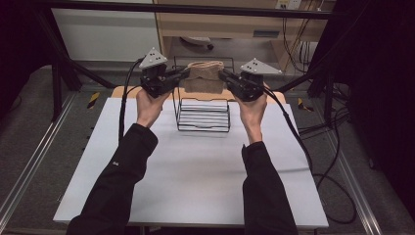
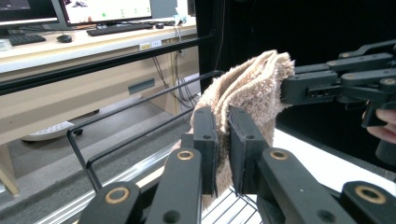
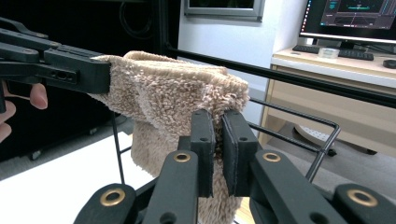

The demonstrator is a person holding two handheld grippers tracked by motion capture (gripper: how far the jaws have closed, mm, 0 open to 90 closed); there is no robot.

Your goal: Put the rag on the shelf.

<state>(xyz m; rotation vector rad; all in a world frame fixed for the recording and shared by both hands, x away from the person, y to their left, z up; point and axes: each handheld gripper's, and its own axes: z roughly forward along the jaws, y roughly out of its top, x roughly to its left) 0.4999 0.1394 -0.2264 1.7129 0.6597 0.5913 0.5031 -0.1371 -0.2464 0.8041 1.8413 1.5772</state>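
Folded beige towel (image 1: 205, 77) above wire rack (image 1: 203, 116)

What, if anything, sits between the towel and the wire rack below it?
Nothing visible. The towel hangs folded between the left gripper and right gripper, each shut on one end. It is held over the far side of the wire rack, whose shelf looks bare. The table around it holds nothing else.

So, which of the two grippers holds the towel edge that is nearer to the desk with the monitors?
The right gripper: it pinches the towel at the side toward that desk; the left gripper holds the opposite edge.
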